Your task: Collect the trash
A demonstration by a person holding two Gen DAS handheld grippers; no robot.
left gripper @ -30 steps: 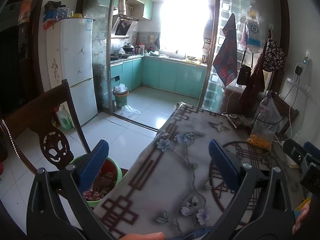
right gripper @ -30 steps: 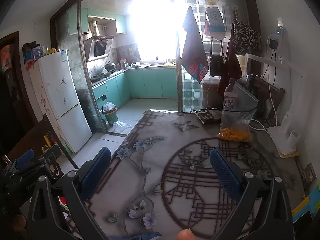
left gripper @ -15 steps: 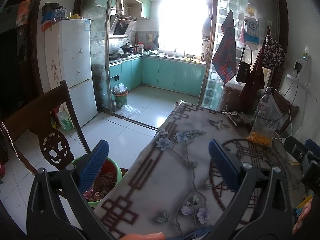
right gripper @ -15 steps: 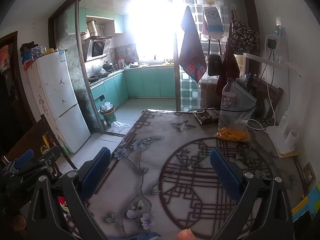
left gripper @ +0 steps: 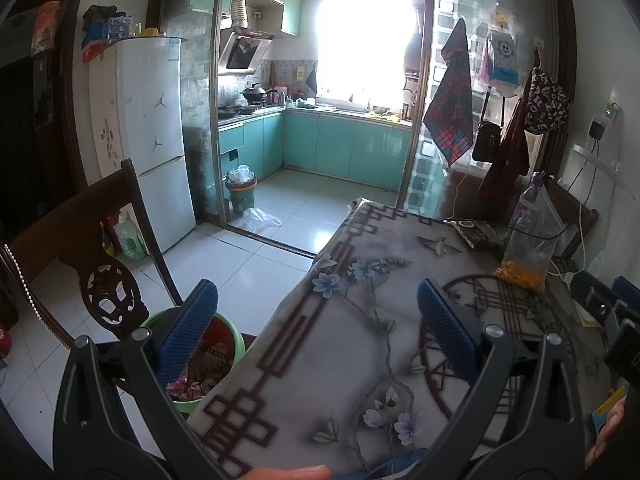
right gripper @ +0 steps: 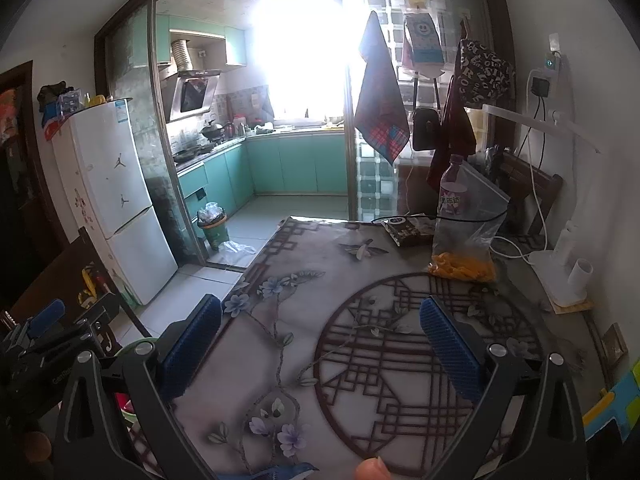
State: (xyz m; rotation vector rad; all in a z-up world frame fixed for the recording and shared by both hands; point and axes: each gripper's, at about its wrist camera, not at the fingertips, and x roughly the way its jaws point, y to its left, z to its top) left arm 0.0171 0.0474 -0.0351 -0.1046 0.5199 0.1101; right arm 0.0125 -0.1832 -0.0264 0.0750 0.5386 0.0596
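Trash bin (left gripper: 200,364) sits on the floor beside the table (left gripper: 360,360); left view: left gripper (left gripper: 316,320), jaws wide, holding nothing, has barely shifted in the last second. Right view: right gripper (right gripper: 320,338), equally wide and empty, likewise hovers unchanged over that table, so no collecting progress shows.

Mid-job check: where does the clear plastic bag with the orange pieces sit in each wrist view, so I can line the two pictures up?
Left wrist: the clear plastic bag stands at the table's far right, above the right finger.
Right wrist: the bag stands right of centre at the table's far end, a bottle close against it.
Shared landmark: the dark packet lying just left of the bag.
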